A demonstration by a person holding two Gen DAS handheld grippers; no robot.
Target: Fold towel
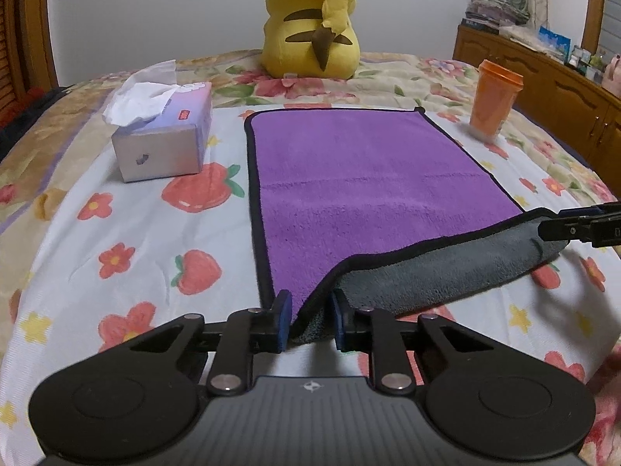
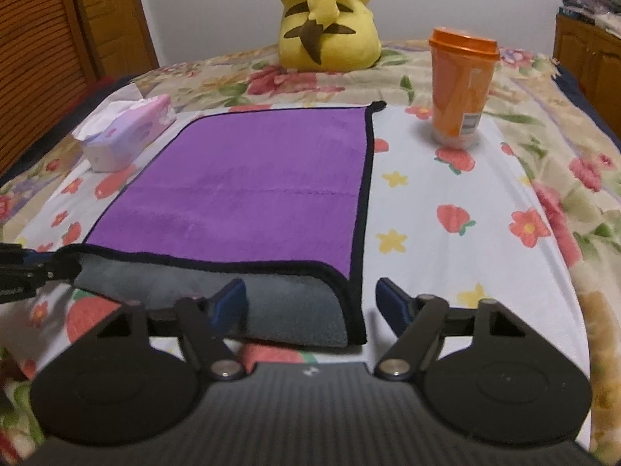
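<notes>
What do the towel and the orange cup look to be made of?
Towel: plush microfibre by the look, purple face, grey underside, matte fuzzy nap, black stitched binding. Cup: likely translucent plastic, smooth, slightly glossy, with a lid and a printed label; light shows through its wall.

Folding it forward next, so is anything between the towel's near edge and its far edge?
Nothing visible. The tissue box and orange cup stand beside the towel, the plush beyond it.

Both wrist cameras low over the bed, facing the far wall, sharing the towel [image 1: 361, 178] between them
</notes>
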